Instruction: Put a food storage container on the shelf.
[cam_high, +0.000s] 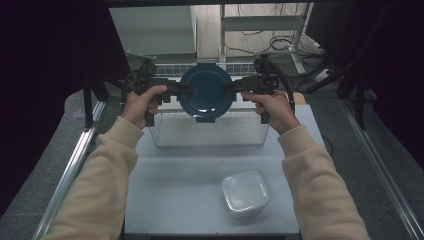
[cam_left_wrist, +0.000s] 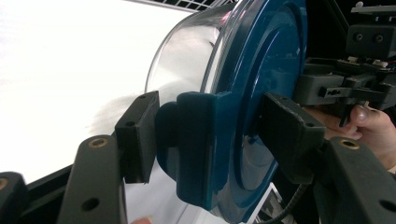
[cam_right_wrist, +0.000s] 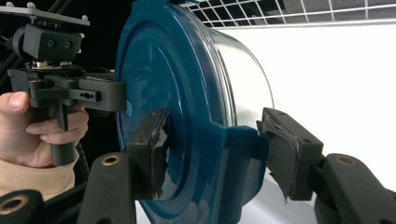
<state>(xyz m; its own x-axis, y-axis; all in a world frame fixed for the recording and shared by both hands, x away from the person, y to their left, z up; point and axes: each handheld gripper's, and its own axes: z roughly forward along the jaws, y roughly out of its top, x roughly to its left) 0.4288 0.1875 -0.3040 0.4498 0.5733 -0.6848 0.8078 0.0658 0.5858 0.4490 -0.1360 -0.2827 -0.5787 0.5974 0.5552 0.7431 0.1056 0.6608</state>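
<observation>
Blue-lidded container (cam_high: 206, 93) clamped by left gripper (cam_high: 172, 90) and right gripper (cam_high: 239, 86) above wire basket (cam_high: 210, 131), best kept level.

Two forearms are wearing cream ribbed-cuff sleeves (cam_high: 107, 165), entering from the frame's bottom. Left gripper (cam_high: 184, 88) and right gripper (cam_high: 229, 87) are showing matte black bodies, brass-ringed screw holes, rectangular pads (cam_right_wrist: 152, 147) worn and peeling, black cables trailing behind.

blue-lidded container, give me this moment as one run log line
left tongs: shut on container latch | right tongs: shut on opposite latch | blue-lidded container: held above wire basket
</observation>
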